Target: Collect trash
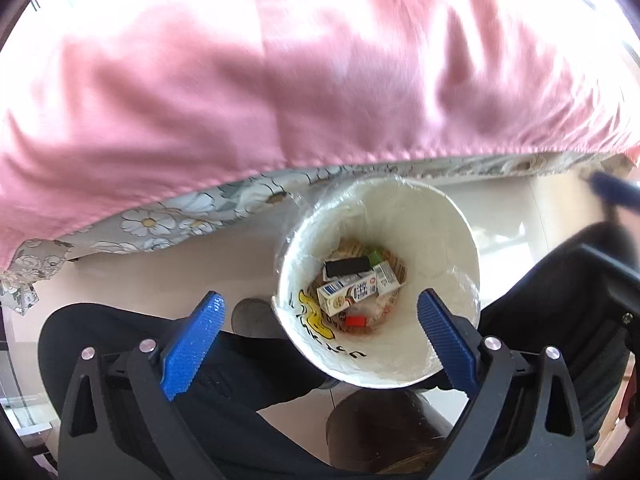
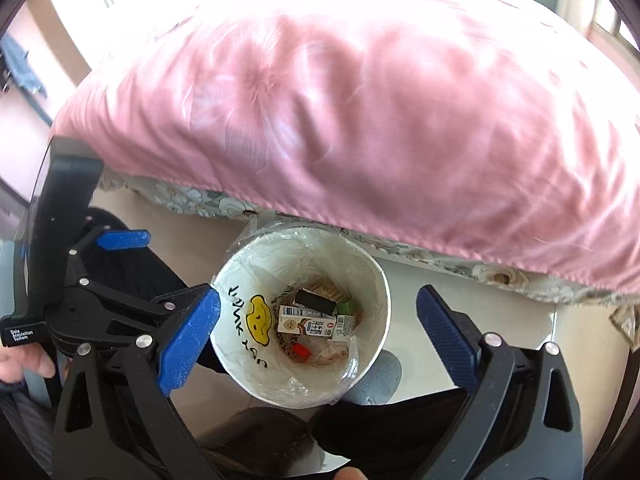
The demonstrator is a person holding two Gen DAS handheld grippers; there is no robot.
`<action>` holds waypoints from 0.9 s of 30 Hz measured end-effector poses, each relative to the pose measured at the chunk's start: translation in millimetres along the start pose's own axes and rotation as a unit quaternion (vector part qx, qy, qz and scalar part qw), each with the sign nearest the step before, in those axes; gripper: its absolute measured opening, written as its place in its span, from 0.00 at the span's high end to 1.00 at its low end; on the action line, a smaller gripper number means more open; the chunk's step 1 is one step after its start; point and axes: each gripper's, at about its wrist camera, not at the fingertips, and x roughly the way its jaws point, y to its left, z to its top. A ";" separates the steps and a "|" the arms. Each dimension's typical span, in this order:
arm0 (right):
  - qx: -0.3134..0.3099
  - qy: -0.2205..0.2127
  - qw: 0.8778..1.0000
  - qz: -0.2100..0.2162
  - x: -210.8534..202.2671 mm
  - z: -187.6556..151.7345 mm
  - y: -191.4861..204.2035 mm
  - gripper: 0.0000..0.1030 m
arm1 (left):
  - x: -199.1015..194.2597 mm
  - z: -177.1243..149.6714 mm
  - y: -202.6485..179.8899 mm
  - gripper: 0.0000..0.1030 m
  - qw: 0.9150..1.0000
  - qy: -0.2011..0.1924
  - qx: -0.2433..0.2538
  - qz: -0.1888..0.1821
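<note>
A white trash bin [image 1: 436,240] with a clear liner stands on the floor beside the bed; it also shows in the right wrist view [image 2: 236,280]. Inside lie a white milk carton [image 1: 348,294] [image 2: 306,324], a black box [image 1: 346,267] [image 2: 316,301], a small red item [image 1: 356,322] [image 2: 301,350] and a green item [image 1: 375,257] [image 2: 345,308]. My left gripper [image 1: 320,336] is open and empty above the bin. My right gripper [image 2: 320,338] is open and empty above the bin. The left gripper also appears in the right wrist view [image 2: 124,240].
A pink quilt [image 1: 280,80] [image 2: 380,120] over a floral sheet [image 1: 168,216] covers the bed behind the bin. The person's dark-trousered legs [image 1: 240,380] and shoes [image 2: 378,376] stand beside the bin on a light tiled floor [image 1: 504,216].
</note>
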 end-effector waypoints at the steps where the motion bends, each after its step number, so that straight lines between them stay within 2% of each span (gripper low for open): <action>1: 0.014 -0.006 1.000 -0.006 -9.0 -1.2 -0.6 0.06 | -10.9 0.3 3.6 0.05 1.000 -0.012 -0.010 0.001; 7: 0.116 -0.033 0.992 -0.037 -57.9 -9.1 -13.7 0.06 | -73.4 -0.8 14.2 0.05 0.995 -0.083 -0.049 0.023; 10: 0.136 -0.055 0.987 -0.071 -86.4 -14.2 -10.6 0.06 | -101.8 -5.4 14.2 0.05 0.991 -0.113 -0.059 0.038; 13: 0.151 -0.093 0.978 -0.109 -117.3 -22.7 -2.3 0.06 | -131.3 -16.0 12.5 0.05 0.984 -0.154 -0.072 0.060; 16: 0.163 -0.117 0.967 -0.158 -141.1 -29.9 8.8 0.06 | -157.3 -28.3 10.9 0.05 0.971 -0.193 -0.088 0.110; 21: 0.171 -0.135 0.957 -0.190 -163.8 -37.8 26.3 0.06 | -194.5 -43.7 14.1 0.05 0.963 -0.224 -0.104 0.110; 24: 0.168 -0.155 0.954 -0.192 -176.6 -37.9 34.1 0.06 | -215.3 -55.4 14.0 0.05 0.953 -0.254 -0.114 0.122; 27: 0.182 -0.167 0.951 -0.188 -189.6 -38.8 35.9 0.06 | -226.8 -63.9 10.1 0.05 0.947 -0.271 -0.116 0.124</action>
